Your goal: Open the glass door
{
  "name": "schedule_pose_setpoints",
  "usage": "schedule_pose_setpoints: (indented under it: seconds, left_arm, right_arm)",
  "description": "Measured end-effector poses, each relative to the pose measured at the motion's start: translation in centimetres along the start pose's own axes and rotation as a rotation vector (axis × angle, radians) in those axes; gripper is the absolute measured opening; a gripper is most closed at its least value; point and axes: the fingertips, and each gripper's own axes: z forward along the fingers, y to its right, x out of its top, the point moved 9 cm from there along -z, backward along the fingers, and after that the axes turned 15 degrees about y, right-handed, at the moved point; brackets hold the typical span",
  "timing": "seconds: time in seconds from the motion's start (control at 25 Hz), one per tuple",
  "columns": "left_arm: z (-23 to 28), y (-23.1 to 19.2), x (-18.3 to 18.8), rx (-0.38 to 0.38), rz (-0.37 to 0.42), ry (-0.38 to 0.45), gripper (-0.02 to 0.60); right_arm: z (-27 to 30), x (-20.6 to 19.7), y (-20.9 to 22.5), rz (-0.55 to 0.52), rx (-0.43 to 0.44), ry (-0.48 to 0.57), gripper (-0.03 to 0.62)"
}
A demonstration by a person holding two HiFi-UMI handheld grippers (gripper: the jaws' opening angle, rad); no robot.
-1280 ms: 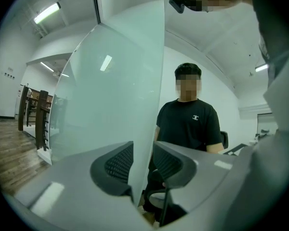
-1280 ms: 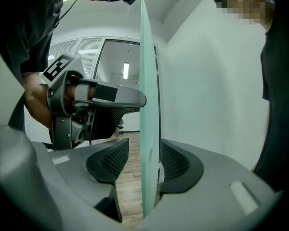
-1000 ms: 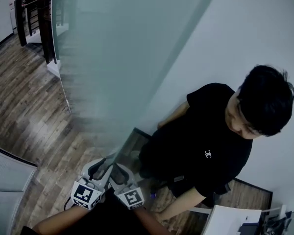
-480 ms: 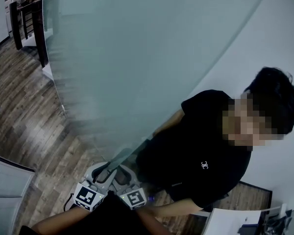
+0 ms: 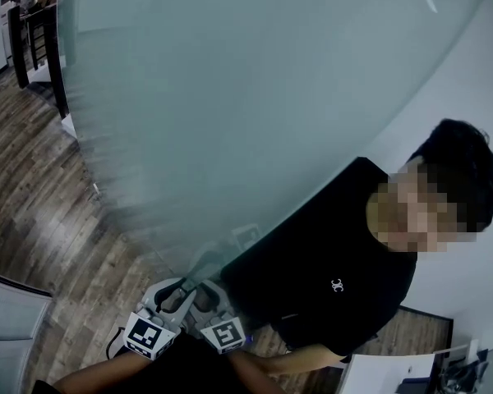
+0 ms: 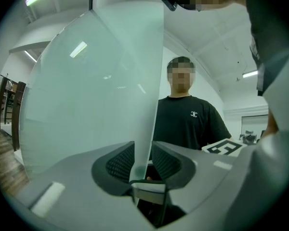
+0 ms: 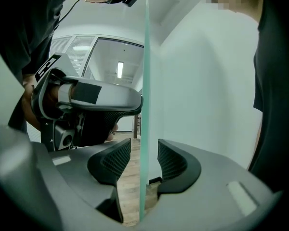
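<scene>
The frosted glass door (image 5: 230,97) fills the upper head view, its free edge running down to both grippers. In the left gripper view the door edge (image 6: 145,105) sits between the jaws of my left gripper (image 6: 142,161), which have just been closing; the glass fills the gap and the pads press on it. My right gripper (image 7: 143,160) straddles the same edge (image 7: 144,81); its jaws have also been closing, but a gap shows on each side of the glass. The head view has the left gripper (image 5: 177,294) and the right gripper (image 5: 204,296) side by side.
A person in a black shirt (image 5: 337,261) stands close behind the door edge, against the white wall. Dark railing posts (image 5: 33,31) stand at the far left on the wood floor. A white slatted panel (image 5: 4,318) is at lower left, a white desk (image 5: 390,372) at lower right.
The glass door has swung further, now covering more of the head view toward the right. The person has shifted right with it. Both grippers stay at the door's edge.
</scene>
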Motion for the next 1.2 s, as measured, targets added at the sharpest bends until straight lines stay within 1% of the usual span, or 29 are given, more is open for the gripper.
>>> schedule_pose_setpoints:
  seconds: [0.16, 0.36, 0.44, 0.52, 0.6, 0.64, 0.88, 1.04, 1.2]
  left_arm:
    - [1.2, 0.2, 0.1, -0.009, -0.004, 0.006, 0.107]
    - [2.6, 0.3, 0.1, -0.017, 0.014, 0.011, 0.105]
    - [3.1, 0.5, 0.5, -0.018, 0.029, 0.036, 0.077]
    - [3.5, 0.1, 0.9, 0.013, 0.029, 0.058, 0.030]
    - [4.0, -0.7, 1.0, 0.050, 0.015, 0.047, 0.030]
    - [4.1, -1.0, 0.7, 0.056, 0.009, 0.044, 0.030]
    - [5.1, -0.9, 0.1, 0.023, 0.023, 0.054, 0.028]
    - [6.6, -1.1, 1.0, 0.025, 0.026, 0.039, 0.026]
    - [7.3, -1.6, 0.0, 0.010, 0.008, 0.043, 0.001]
  right_arm:
    - [0.2, 0.3, 1.5, 0.023, -0.004, 0.011, 0.160]
    - [0.4, -0.1, 2.7, 0.026, 0.021, 0.009, 0.149]
    - [0.6, 0.0, 3.2, 0.026, 0.026, 0.006, 0.149]
    - [0.8, 0.2, 3.8, 0.026, 0.028, 0.010, 0.150]
    - [1.2, 0.4, 4.5, 0.020, 0.029, 0.014, 0.149]
    - [1.3, 0.5, 4.8, 0.018, 0.028, 0.016, 0.149]
    - [1.0, 0.4, 6.0, 0.021, 0.019, 0.024, 0.146]
    - [1.2, 0.2, 6.7, 0.023, 0.023, 0.032, 0.135]
    - [1.4, 0.0, 7.3, 0.031, -0.005, 0.030, 0.096]
